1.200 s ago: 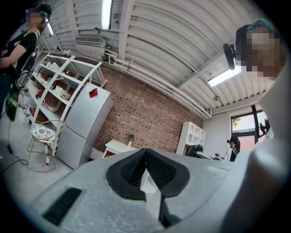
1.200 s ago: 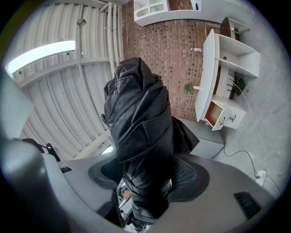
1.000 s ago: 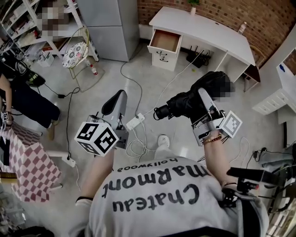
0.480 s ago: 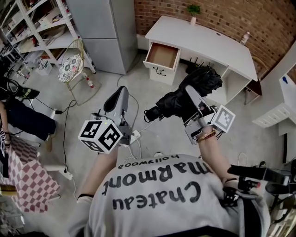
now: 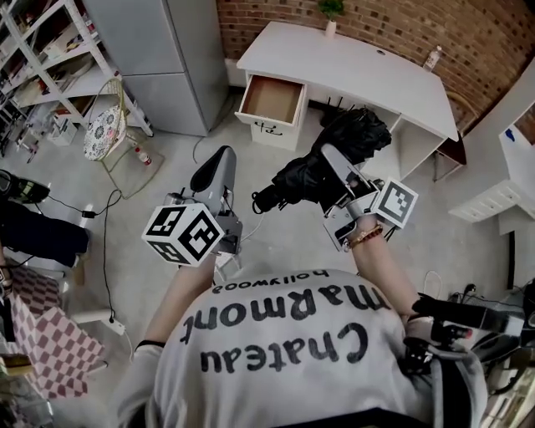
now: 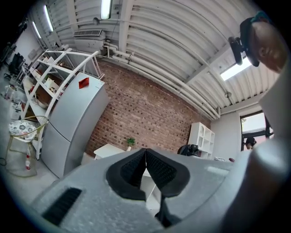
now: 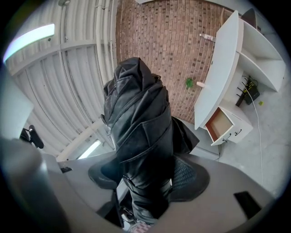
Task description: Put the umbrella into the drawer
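Black folded umbrella (image 5: 361, 138), clamped in the right claw (image 5: 328, 160), hangs short of the open drawer (image 5: 272, 99); left claw (image 5: 213, 171) is pinched closed, empty. Align it lengthwise over the drawer before lowering.

One umbrella (image 5: 355, 138), one drawer (image 5: 272, 98)

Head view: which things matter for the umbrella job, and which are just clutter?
Job: umbrella, held in the right tongs; open drawer.
Clutter: patterned chair; floor bottle; potted plant; desk bottle.
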Action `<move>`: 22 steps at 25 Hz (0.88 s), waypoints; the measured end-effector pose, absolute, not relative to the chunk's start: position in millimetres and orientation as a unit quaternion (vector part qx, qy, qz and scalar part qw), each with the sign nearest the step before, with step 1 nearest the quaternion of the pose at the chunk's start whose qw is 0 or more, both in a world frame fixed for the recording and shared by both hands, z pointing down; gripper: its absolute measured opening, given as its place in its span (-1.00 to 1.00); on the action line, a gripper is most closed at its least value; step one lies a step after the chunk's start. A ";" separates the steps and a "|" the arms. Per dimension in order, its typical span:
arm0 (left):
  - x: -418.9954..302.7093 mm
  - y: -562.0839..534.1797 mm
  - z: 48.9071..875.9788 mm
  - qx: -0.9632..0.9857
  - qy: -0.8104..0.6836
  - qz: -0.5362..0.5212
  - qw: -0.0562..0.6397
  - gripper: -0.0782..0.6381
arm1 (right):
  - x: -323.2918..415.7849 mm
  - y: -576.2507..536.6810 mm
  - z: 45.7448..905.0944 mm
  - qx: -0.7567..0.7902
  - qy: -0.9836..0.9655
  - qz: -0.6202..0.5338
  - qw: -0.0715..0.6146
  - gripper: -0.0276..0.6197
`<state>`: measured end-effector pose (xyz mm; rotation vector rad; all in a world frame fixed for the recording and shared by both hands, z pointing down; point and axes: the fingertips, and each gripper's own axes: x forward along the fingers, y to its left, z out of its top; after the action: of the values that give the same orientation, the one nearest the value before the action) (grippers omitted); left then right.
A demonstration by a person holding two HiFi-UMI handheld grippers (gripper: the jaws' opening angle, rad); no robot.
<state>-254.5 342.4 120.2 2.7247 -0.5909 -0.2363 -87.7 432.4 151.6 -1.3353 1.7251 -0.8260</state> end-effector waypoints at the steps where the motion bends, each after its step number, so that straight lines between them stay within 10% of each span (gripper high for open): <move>1: -252.4 341.0 120.8 0.960 -0.204 -0.083 0.172 -0.74 | -87.2 432.2 153.9 -0.530 0.676 -0.326 0.395 -0.11; 22: -129.8 187.9 165.6 0.958 -0.194 -0.053 0.207 -0.74 | 8.8 313.4 220.0 -0.582 0.628 -0.359 0.370 -0.11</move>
<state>-129.8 187.9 165.6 2.6668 -0.5395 -0.1473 8.8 313.4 220.0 -1.4941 1.6120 -0.9216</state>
